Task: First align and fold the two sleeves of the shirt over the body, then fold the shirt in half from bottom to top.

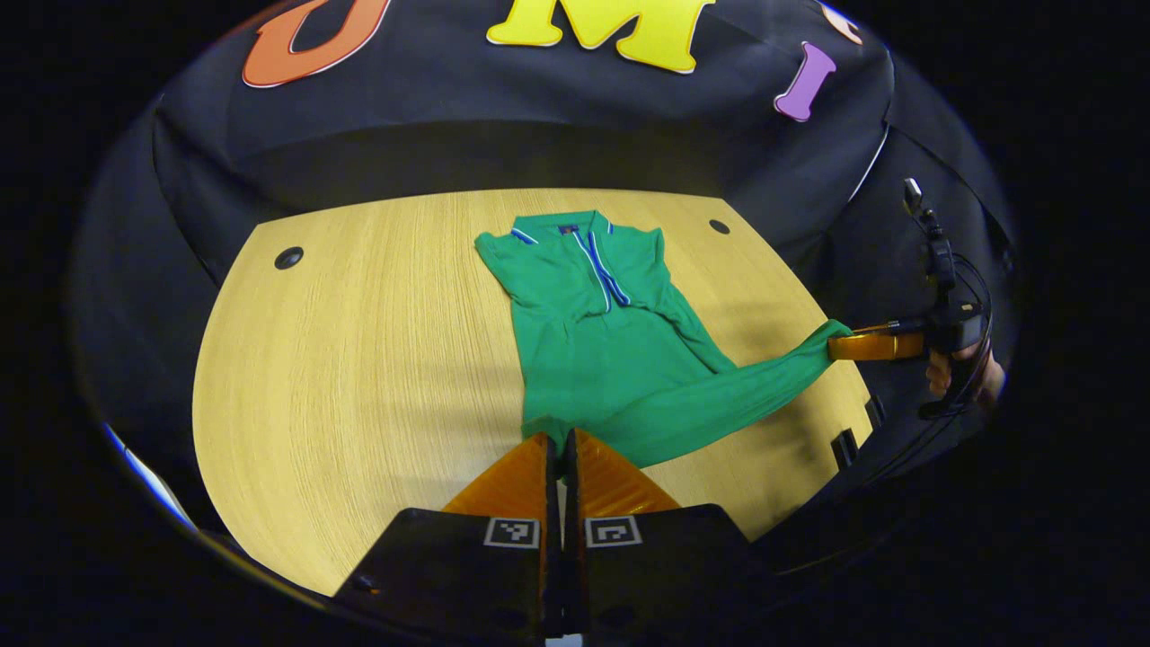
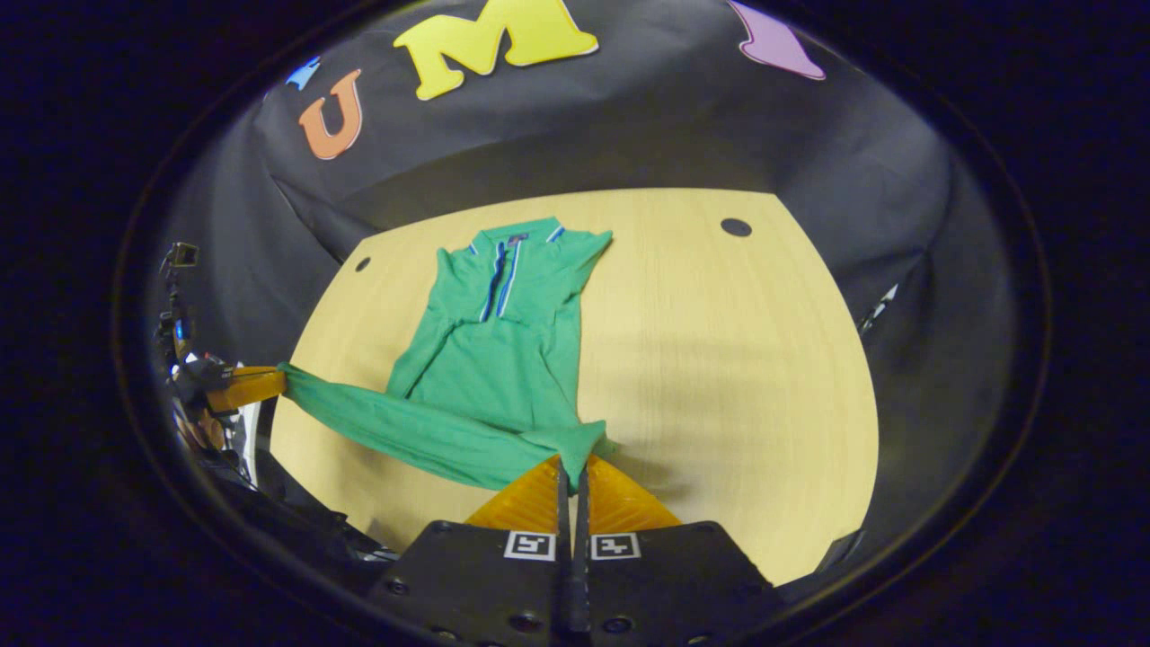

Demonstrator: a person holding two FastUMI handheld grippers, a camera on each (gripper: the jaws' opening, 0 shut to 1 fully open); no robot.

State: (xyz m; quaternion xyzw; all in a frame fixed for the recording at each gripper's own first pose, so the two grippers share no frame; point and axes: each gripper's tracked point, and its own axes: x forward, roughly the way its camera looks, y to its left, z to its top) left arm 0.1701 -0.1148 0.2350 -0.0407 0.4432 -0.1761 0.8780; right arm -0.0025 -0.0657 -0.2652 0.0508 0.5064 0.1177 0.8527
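- L gripper point(image 1: 559, 442), at 6 o'clock in the left gripper view: jaws closed, tips pinched on a bottom corner of the green polo shirt point(image 1: 593, 341) with its blue-and-white placket trim.
- R gripper point(image 2: 572, 463), at 6 o'clock in the right gripper view: jaws likewise closed, pinching a bunched bit of hem at the other bottom corner.
- The hem runs as a taut green band between the two grippers, raised off the pale wooden table point(image 1: 359, 359). Prob held tight so the edge stays straight and doesn't sag.
- Left gripper view, 3 o'clock: the R gripper is off the table edge w/ the person's hand point(image 1: 939, 373) behind it. The wide spread is what keeps the band stretched.
- Shirt body lies flat mid-table and looks narrow. Sleeves appear already folded in over it, so my read is the sleeve step is done.
- Judged step: start of the bottom-to-top fold.
- Collar point(image 1: 575, 229) is at 12 o'clock, far end of the shirt. It's the likely target for the hem; both corners need to travel evenly or the fold skews.
- Beyond that: dark round holes point(image 1: 288, 258) in the tabletop.
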